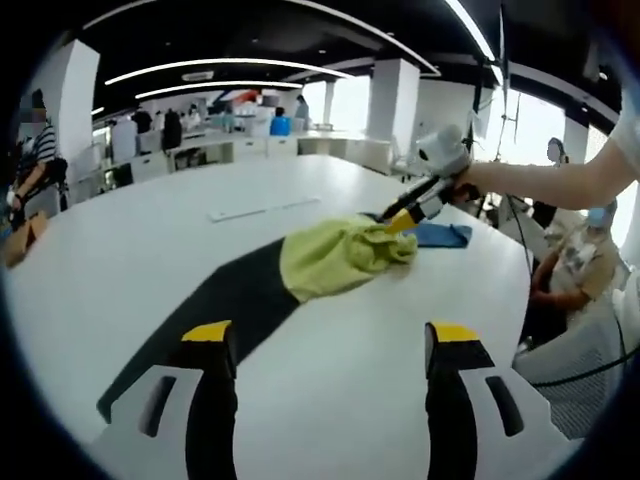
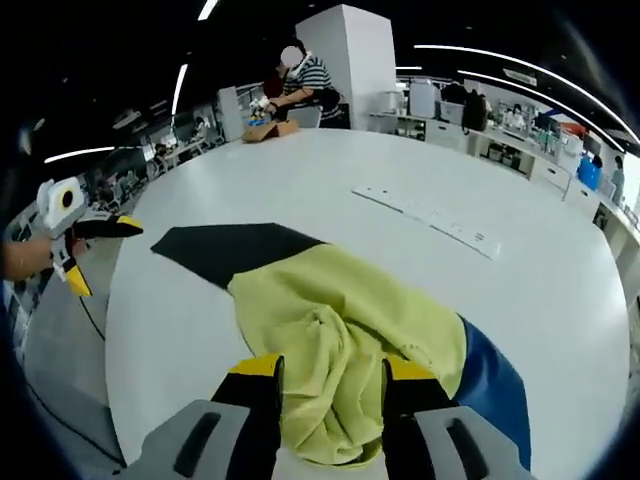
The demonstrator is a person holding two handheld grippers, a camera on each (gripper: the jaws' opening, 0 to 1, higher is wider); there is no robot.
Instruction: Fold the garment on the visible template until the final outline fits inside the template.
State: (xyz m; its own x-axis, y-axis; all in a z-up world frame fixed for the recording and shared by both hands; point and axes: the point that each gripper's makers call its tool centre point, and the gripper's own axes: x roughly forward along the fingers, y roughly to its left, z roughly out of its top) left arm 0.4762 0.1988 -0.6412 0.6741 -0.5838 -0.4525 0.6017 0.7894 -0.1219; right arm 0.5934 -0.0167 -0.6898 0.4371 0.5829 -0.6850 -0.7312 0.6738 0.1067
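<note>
Left gripper, left gripper view: two black jaws with yellow tips stand wide apart, nothing between them, above bare white counter short of the cloth. One yellow-green garment lies bunched in a heap on the far end of one black template, a long dark strip running from the near left toward the middle of the counter. One blue cloth lies flat just beyond the garment. The right gripper comes in from the right, held on a person's outstretched arm; its yellow tip meets the far edge of the garment. One long pale strip lies farther back on the counter. Several people stand or sit around the room's edges. Right gripper view: the right gripper has its two jaws closed in on a fold of the garment, cloth pinched between the yellow tips and hanging down past them. The garment covers the near end of the template; the blue cloth shows at its right side. The left gripper is at the far left, off the counter's edge, jaws spread.
</note>
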